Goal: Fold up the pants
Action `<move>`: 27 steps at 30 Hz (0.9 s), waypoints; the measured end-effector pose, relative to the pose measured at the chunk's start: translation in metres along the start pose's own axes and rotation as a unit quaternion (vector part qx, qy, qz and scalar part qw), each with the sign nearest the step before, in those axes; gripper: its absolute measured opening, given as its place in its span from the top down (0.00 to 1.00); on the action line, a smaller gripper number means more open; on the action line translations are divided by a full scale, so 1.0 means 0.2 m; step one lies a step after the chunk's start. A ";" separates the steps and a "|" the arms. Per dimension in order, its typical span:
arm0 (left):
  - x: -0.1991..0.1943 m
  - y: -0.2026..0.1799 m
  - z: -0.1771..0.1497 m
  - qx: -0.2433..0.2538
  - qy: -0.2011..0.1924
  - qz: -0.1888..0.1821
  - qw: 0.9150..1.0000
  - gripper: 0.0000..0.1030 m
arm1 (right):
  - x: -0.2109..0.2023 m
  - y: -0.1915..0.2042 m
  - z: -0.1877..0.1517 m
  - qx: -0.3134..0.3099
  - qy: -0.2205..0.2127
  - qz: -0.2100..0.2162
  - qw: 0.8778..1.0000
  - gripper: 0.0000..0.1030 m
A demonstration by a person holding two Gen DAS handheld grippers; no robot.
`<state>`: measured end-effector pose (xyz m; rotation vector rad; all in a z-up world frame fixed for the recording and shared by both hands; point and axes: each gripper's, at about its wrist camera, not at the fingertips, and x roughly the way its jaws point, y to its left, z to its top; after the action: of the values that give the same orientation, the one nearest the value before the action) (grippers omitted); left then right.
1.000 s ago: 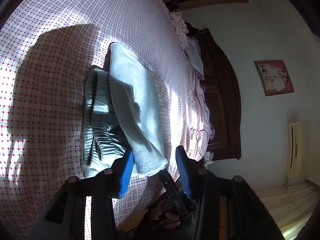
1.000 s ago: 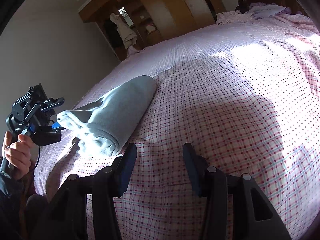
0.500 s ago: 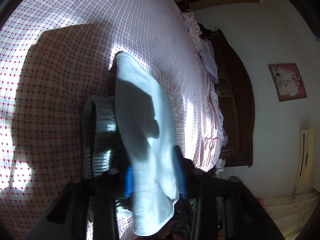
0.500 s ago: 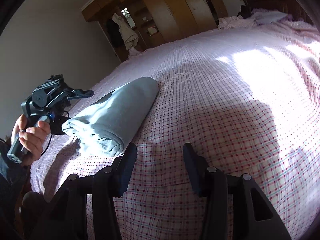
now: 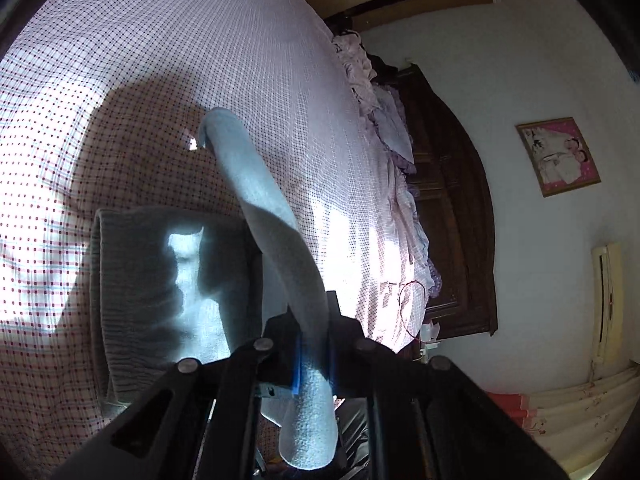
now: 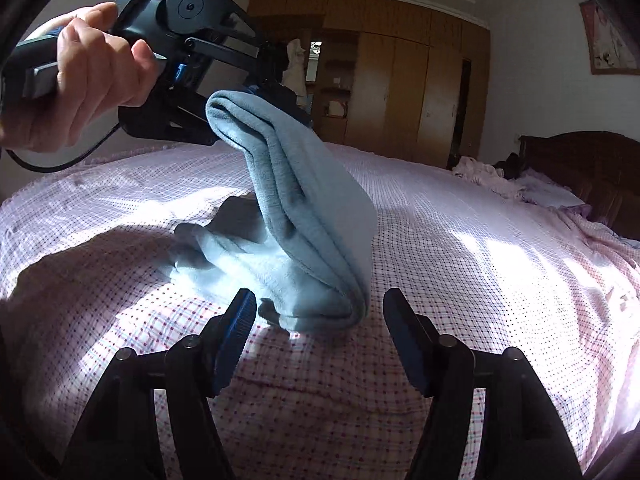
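Note:
Light grey-blue pants (image 5: 276, 240) lie partly folded on the checked bedspread (image 5: 200, 40). My left gripper (image 5: 314, 350) is shut on the leg end and holds it raised above the bed; the waistband part (image 5: 160, 280) stays flat below. In the right wrist view the lifted pants (image 6: 304, 224) hang from the left gripper (image 6: 256, 88), their fold resting on the bed. My right gripper (image 6: 320, 320) is open and empty, just in front of that fold, fingers either side of it.
The bed's checked cover (image 6: 480, 280) stretches far to the right. Loose clothes (image 6: 488, 172) lie by the dark headboard (image 6: 580, 160). A wooden wardrobe (image 6: 400, 80) stands behind. A picture (image 5: 560, 156) hangs on the wall.
My left gripper closed on the leg end and lifted it up off the bed. My right gripper moved closer to the fold and stays open.

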<state>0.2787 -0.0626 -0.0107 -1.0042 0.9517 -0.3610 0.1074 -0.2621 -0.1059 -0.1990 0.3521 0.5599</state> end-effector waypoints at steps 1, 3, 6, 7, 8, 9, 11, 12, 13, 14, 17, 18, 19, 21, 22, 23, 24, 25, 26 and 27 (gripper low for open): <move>-0.01 0.00 -0.01 0.003 -0.001 0.003 1.000 0.91 | 0.01 -0.01 0.01 0.015 0.001 -0.004 1.000 0.42; -0.05 0.03 -0.03 0.003 -0.001 0.005 1.000 0.91 | 0.04 -0.04 0.02 0.046 0.012 -0.004 0.999 0.42; -0.06 0.04 -0.04 0.001 -0.002 0.004 1.000 0.91 | 0.06 -0.06 0.02 0.065 0.018 0.002 0.998 0.42; -0.07 0.05 -0.03 0.002 -0.001 0.002 1.000 0.91 | 0.07 -0.06 0.03 0.068 0.017 0.006 0.998 0.42; -0.06 0.04 -0.04 0.004 -0.001 0.003 1.000 0.91 | 0.08 -0.06 0.03 0.070 0.017 0.012 0.997 0.42; -0.06 0.05 -0.04 0.005 -0.001 0.003 1.000 0.91 | 0.10 -0.05 0.04 0.071 0.023 0.018 0.997 0.42; -0.05 0.04 -0.04 0.009 0.000 0.003 1.000 0.91 | 0.15 -0.03 0.06 0.070 0.036 0.023 0.997 0.42; -0.05 0.04 -0.04 0.013 0.000 0.006 1.000 0.91 | 0.18 -0.04 0.07 0.070 0.043 0.019 0.996 0.42; -0.06 0.03 -0.04 0.020 -0.002 0.010 1.000 0.91 | 0.20 -0.04 0.08 0.074 0.046 0.016 0.996 0.42; -0.06 0.03 -0.04 0.026 -0.005 0.013 1.000 0.91 | 0.21 -0.06 0.08 0.080 0.049 0.012 0.996 0.42; -0.08 0.10 -0.04 0.028 -0.010 0.027 0.999 0.91 | 0.24 -0.17 0.03 0.092 0.097 -0.057 0.989 0.42; -0.07 0.15 -0.05 0.021 -0.002 0.036 0.999 0.91 | 0.23 -0.23 0.00 0.107 0.112 -0.048 0.987 0.41; -0.06 0.19 -0.07 0.024 0.006 0.044 0.999 0.91 | 0.21 -0.29 -0.04 0.126 0.113 -0.017 0.985 0.41; -0.03 0.27 -0.12 0.039 0.013 0.079 0.996 0.91 | 0.16 -0.35 -0.08 0.126 0.112 -0.005 0.986 0.40; -0.03 0.31 -0.14 0.038 0.011 0.092 0.995 0.91 | 0.16 -0.34 -0.09 0.116 0.113 -0.005 0.987 0.39; -0.02 0.36 -0.15 0.032 0.008 0.096 0.995 0.91 | 0.16 -0.33 -0.10 0.109 0.113 -0.007 0.988 0.39; -0.03 0.41 -0.16 0.020 0.006 0.089 0.996 0.91 | 0.16 -0.32 -0.10 0.107 0.112 -0.010 0.988 0.38; -0.03 0.45 -0.17 0.011 0.003 0.080 0.997 0.91 | 0.16 -0.31 -0.10 0.106 0.110 -0.012 0.988 0.37; -0.03 0.48 -0.18 0.007 0.000 0.071 0.997 0.91 | 0.16 -0.31 -0.11 0.104 0.108 -0.012 0.989 0.36; -0.03 0.48 -0.19 0.010 -0.003 0.067 0.998 0.91 | 0.15 -0.31 -0.11 0.100 0.106 -0.011 0.989 0.36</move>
<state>0.2305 -0.0286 -0.0961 -0.9183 1.0030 -0.2559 0.1595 -0.3039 -0.1320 -0.0692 0.6092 0.4786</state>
